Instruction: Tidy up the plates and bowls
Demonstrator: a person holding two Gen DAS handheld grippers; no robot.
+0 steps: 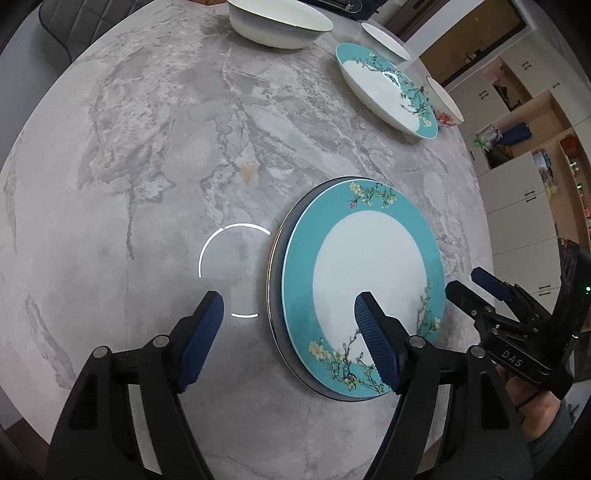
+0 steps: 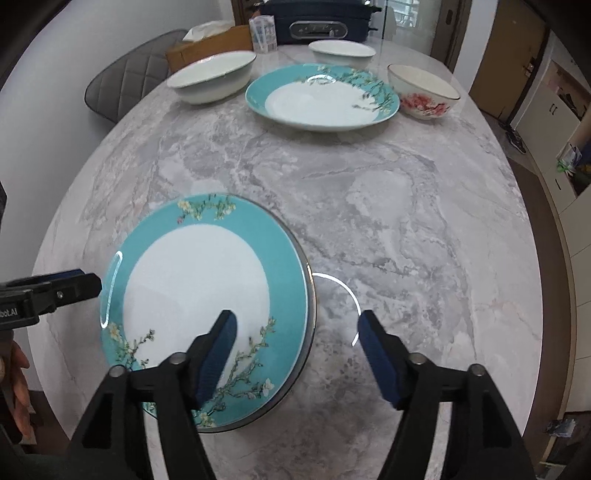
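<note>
A teal floral plate [image 1: 369, 280] lies on top of a dark-rimmed plate [image 1: 275, 258] on the grey marble table [image 1: 147, 147]; the stack shows too in the right wrist view [image 2: 195, 291]. My left gripper [image 1: 288, 314] is open over the stack's left edge. My right gripper [image 2: 295, 328] is open over its right edge, and also shows in the left wrist view [image 1: 467, 282]. Farther off are a second teal plate [image 2: 321, 98], a wide white bowl [image 2: 212, 77], a small white bowl [image 2: 341, 51] and a red-flowered bowl [image 2: 424, 92].
A grey chair [image 2: 129, 81] stands at the table's far left. A cardboard box [image 2: 210, 44], a clear cup [image 2: 263, 35] and a dark appliance [image 2: 317, 22] sit at the far end. Cabinets [image 1: 524, 206] line the right wall.
</note>
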